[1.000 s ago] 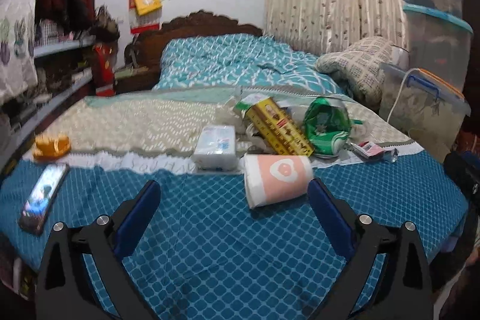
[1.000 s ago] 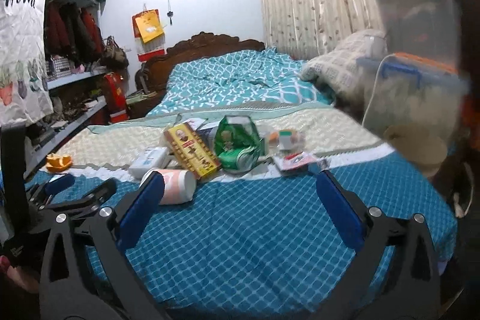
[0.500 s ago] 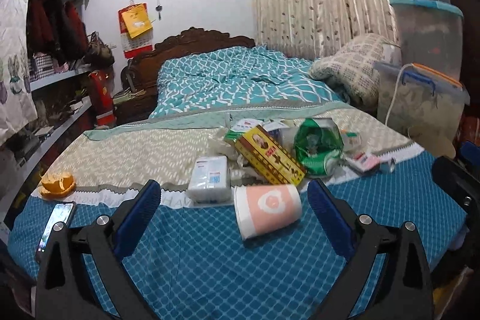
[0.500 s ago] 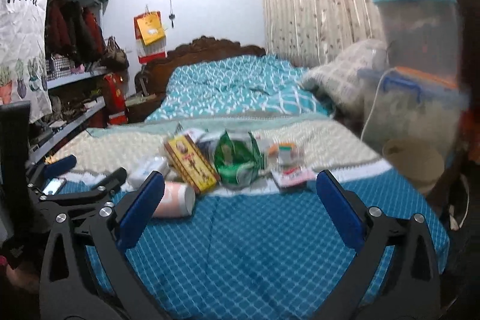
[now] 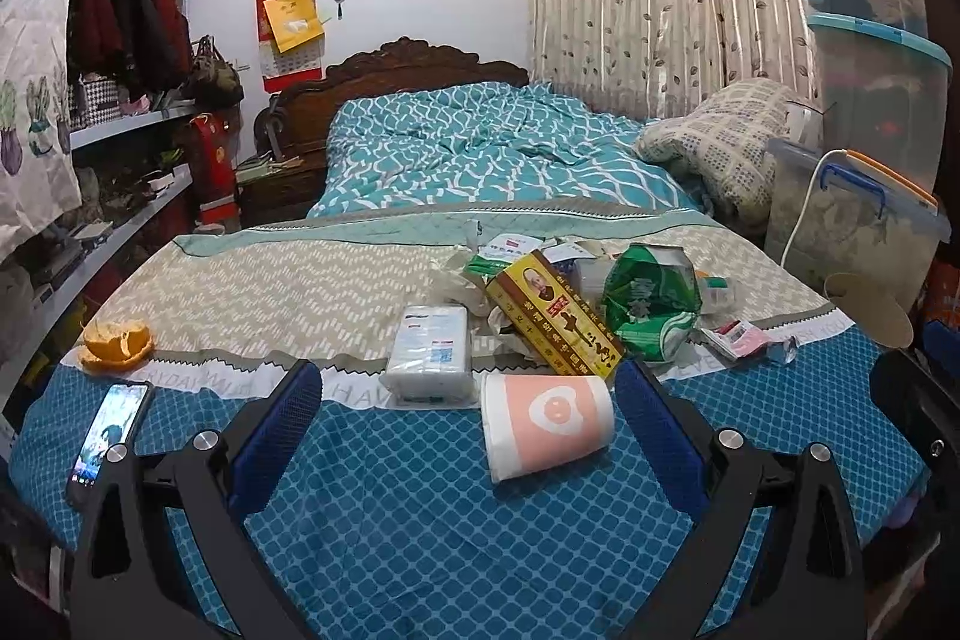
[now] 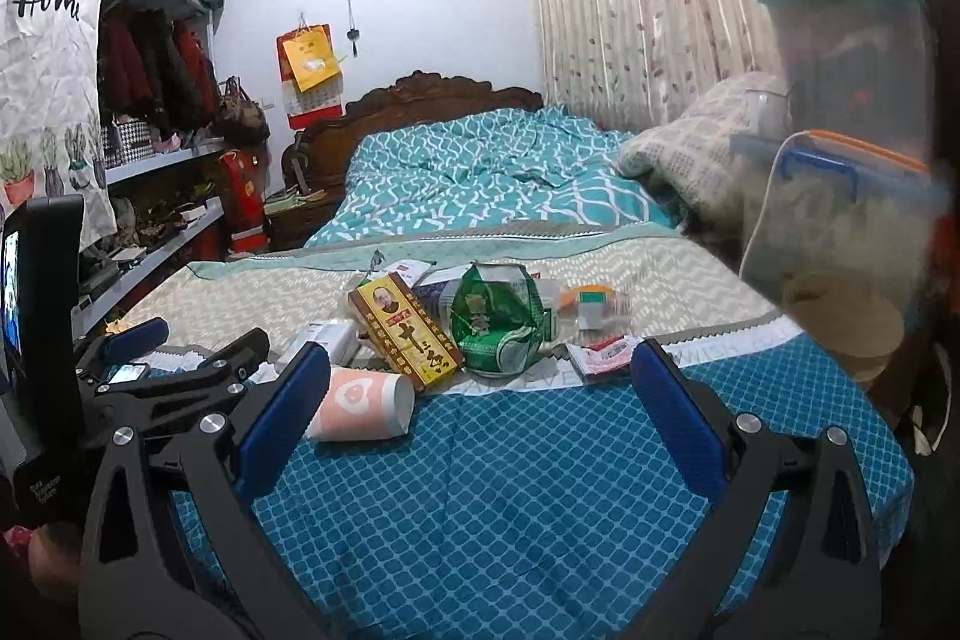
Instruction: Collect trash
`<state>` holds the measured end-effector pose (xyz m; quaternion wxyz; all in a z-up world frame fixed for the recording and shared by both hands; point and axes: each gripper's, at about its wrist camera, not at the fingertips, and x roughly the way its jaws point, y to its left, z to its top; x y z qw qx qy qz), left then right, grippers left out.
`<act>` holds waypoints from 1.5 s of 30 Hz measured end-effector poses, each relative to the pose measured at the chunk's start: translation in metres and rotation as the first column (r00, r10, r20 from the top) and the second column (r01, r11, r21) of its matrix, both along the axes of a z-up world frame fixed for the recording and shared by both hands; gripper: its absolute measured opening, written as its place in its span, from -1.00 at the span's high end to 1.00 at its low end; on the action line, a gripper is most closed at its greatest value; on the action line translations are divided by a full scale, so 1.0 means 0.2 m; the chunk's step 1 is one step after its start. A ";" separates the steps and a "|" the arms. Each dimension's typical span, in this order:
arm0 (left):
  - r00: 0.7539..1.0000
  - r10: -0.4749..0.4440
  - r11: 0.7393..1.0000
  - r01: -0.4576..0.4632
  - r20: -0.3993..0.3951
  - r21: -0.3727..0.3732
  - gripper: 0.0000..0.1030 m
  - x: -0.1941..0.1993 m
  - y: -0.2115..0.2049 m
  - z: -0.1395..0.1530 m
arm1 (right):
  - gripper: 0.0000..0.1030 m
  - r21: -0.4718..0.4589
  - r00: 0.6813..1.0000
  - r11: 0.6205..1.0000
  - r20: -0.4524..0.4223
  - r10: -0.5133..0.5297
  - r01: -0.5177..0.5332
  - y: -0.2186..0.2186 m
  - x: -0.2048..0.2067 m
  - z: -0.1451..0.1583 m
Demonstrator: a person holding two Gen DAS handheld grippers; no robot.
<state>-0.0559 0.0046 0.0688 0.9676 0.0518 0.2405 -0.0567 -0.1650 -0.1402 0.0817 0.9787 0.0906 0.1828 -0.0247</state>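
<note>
- Both sets of jaws are spread wide and carrying nothing: the left gripper and the right gripper just hover over the near blue part of the bed cover.
- So progress looks like basically 0 to me. All the trash I can see is sitting on the bed, and I can't spot any bag or bin to put it in.
- Closest piece is the pink paper cup, tipped on its side near the front edge of the bed, lying between the left gripper's fingertips in that view but not touched by them. My guess is that one goes 1st.
- Just behind it, on the white strip across the cover, is the pile: a white tissue pack, a yellow box leaning against stuff, a crushed green can, and a small pink wrapper out toward the right edge.
- Behind those there's a clear plastic bottle on its side, plus papers I can't really make out.
- Over by the left edge: an orange peel, likely trash too, and a phone, which obviously stays.
</note>
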 end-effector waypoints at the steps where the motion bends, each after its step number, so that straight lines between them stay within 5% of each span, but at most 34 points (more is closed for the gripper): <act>1: 1.000 0.001 1.000 -0.001 0.000 0.000 -0.83 0.00 0.00 0.00 | -0.92 0.001 1.000 1.000 -0.001 0.000 0.000 0.00 0.00 0.00; 28: 1.000 0.011 1.000 -0.010 -0.022 0.012 -0.83 0.04 0.01 -0.04 | -0.89 0.012 0.999 1.000 -0.031 0.015 -0.014 0.01 0.03 -0.04; 30: 0.998 -0.005 1.000 0.004 -0.061 -0.010 -0.83 0.09 0.04 -0.06 | -0.77 0.024 0.998 0.999 -0.051 0.025 -0.024 -0.01 0.05 -0.06; 34: 0.971 -0.108 0.987 0.079 -0.213 -0.141 -0.83 0.25 0.12 -0.12 | -0.23 0.120 0.984 0.991 -0.160 0.081 -0.062 -0.09 0.16 -0.18; 41: 0.947 -0.174 0.985 0.165 -0.271 -0.054 -0.83 0.40 0.03 -0.22 | -0.19 0.297 0.941 0.955 -0.328 0.087 0.016 -0.39 0.40 -0.42; 45: 0.892 -0.206 0.978 0.173 -0.402 -0.117 -0.83 0.55 -0.03 -0.33 | -0.28 0.315 0.929 0.946 -0.365 0.050 0.073 -0.56 0.50 -0.47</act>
